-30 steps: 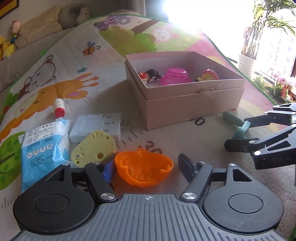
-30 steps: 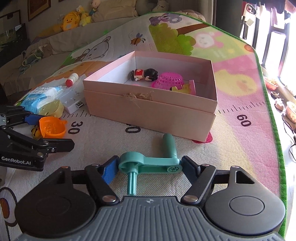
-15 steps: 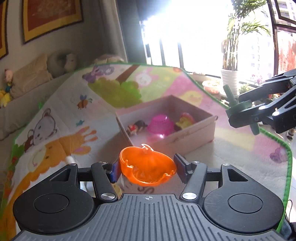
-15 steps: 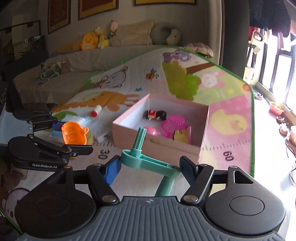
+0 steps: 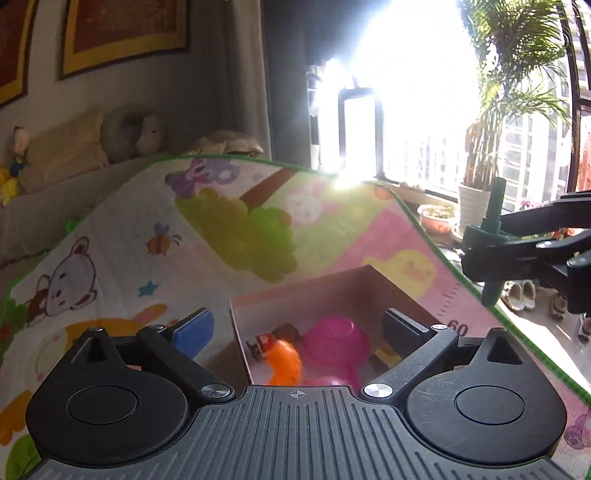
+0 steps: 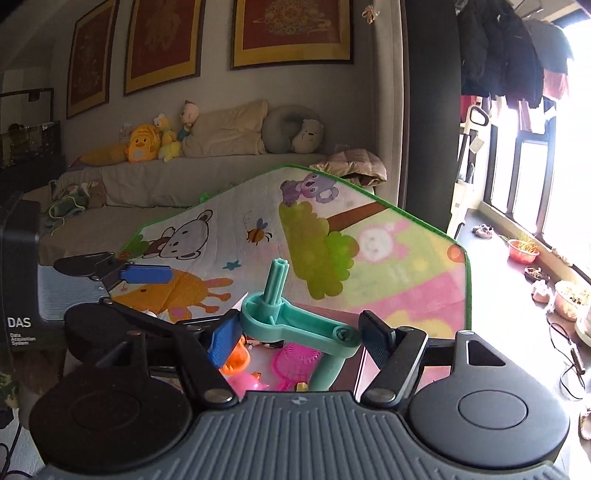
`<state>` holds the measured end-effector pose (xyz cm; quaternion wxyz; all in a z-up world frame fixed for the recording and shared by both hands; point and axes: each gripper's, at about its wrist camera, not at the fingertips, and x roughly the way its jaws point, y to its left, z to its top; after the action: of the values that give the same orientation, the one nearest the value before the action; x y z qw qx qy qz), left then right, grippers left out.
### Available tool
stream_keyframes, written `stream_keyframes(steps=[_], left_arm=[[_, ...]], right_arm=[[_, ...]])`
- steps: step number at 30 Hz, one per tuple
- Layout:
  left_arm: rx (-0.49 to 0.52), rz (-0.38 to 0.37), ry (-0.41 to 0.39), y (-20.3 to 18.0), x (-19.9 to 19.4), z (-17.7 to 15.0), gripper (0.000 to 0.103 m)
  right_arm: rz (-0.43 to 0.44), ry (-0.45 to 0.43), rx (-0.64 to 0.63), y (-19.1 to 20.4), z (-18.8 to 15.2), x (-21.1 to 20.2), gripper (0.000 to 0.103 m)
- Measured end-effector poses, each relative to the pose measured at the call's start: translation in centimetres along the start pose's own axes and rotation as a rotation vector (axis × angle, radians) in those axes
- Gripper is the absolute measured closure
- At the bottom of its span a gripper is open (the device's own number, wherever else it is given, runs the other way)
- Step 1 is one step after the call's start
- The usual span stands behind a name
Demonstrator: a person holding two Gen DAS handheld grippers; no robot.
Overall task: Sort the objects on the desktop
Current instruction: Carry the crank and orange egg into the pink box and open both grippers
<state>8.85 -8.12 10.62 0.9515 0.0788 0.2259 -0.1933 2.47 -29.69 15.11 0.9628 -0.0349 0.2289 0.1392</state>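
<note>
Since the earlier frame our left gripper [image 5: 297,325] has spread and let the orange cup [image 5: 284,363] drop into the pink box [image 5: 332,284], low centre. Our right gripper [image 6: 297,334] pinches the teal crank [image 6: 299,325] above it.

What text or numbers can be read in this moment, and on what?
"60": printed on the play mat, beside its ruler marks.
"DAS": on the black body of the left hand-held gripper, seen from the right wrist camera.
Small lines under "DAS": too blurred to read for certain.
Framed wall pictures: patterns only, no legible text.
</note>
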Motion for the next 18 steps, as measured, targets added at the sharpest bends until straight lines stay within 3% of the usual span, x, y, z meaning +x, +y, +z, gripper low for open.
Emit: stream_keyframes(steps=[5, 8, 11, 14, 17, 18], left_arm=[[0.012, 0.028, 0.17, 1.1, -0.3, -5.4, 0.0], [0.007, 0.043, 0.218, 1.3, -1.6, -8.3, 0.0], [0.031, 0.051, 0.207, 1.6, -3.1, -9.9, 0.0], [-0.017, 0.091, 0.178, 3.5, -4.1, -10.4, 0.0], [-0.097, 0.115, 0.164, 5.8, -4.9, -10.7, 0.0], [-0.115, 0.13, 0.156, 6.5, -5.2, -10.9, 0.0]], right_arm=[[0.004, 0.083, 0.033, -0.6, -0.3, 4.4, 0.033], [-0.012, 0.109, 0.04, -0.9, 0.3, 6.8, 0.033], [-0.033, 0.141, 0.087, -1.9, 1.3, 9.1, 0.033], [-0.049, 0.164, 0.112, -2.7, 2.1, 11.6, 0.033], [-0.079, 0.191, 0.143, -3.4, 2.2, 13.9, 0.02], [-0.095, 0.199, 0.161, -3.5, 2.1, 14.2, 0.02]])
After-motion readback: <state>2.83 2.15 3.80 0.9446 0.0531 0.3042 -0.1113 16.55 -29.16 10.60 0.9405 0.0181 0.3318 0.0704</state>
